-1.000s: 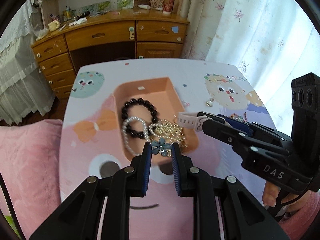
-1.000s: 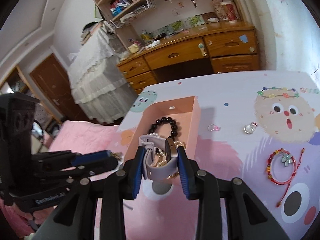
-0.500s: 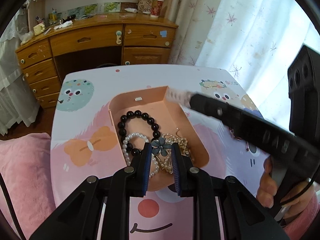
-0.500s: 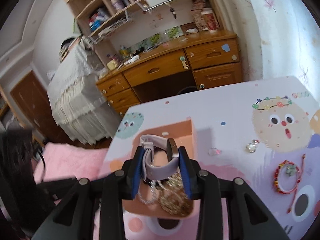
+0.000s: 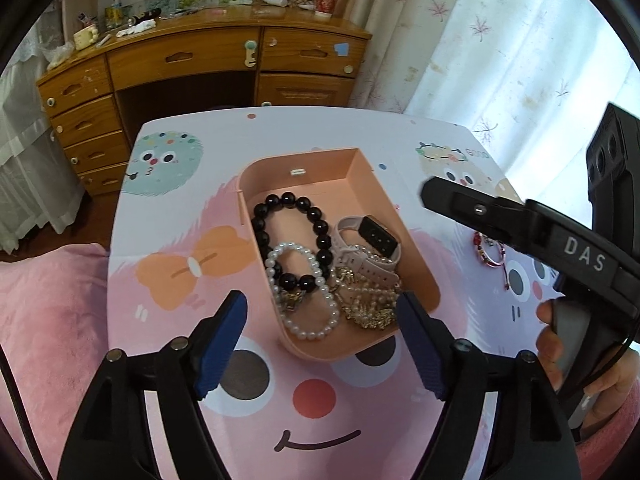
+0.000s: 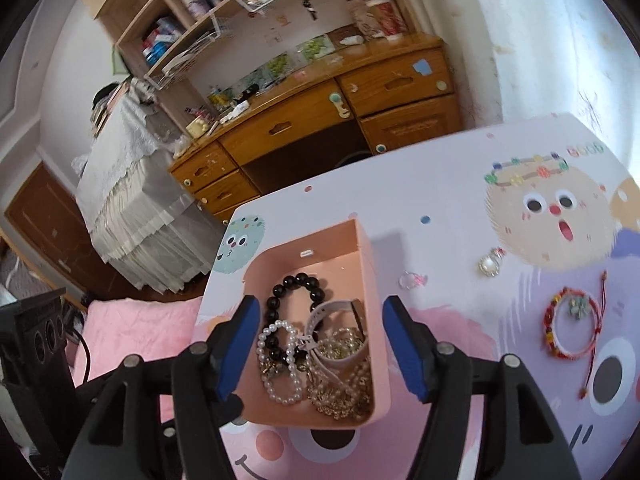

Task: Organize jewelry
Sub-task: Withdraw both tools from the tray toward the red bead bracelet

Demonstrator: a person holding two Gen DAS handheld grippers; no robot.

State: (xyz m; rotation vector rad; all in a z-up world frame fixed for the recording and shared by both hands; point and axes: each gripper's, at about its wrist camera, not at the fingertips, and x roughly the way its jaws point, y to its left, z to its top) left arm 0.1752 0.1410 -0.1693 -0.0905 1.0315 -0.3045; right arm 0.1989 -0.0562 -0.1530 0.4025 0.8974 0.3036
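A pink tray (image 5: 416, 264) (image 6: 368, 256) sits on the cartoon-print table. In it lie a black bead bracelet (image 5: 296, 236) (image 6: 294, 292), a pearl bracelet (image 5: 308, 292) (image 6: 280, 364), gold chains (image 5: 368, 304) (image 6: 340, 396) and a pale pink watch (image 5: 368, 248) (image 6: 332, 332). My left gripper (image 5: 322, 340) is open and empty over the tray's near end. My right gripper (image 6: 320, 344) is open and empty above the tray. A red bead bracelet (image 6: 568, 328) (image 5: 490, 250), a pearl ring (image 6: 490, 266) and a small pink ring (image 6: 412, 280) lie on the table right of the tray.
A wooden desk with drawers (image 5: 192, 60) (image 6: 320, 120) stands behind the table. A pink cushion (image 5: 48, 312) (image 6: 132, 332) lies at the left. White curtains (image 5: 500, 40) hang at the right. The right gripper's body (image 5: 560, 240) crosses the left wrist view.
Both grippers opened. The right one let the pink watch go into the tray; the left one let go of the blue flower piece. Both drew back a little from the tray.
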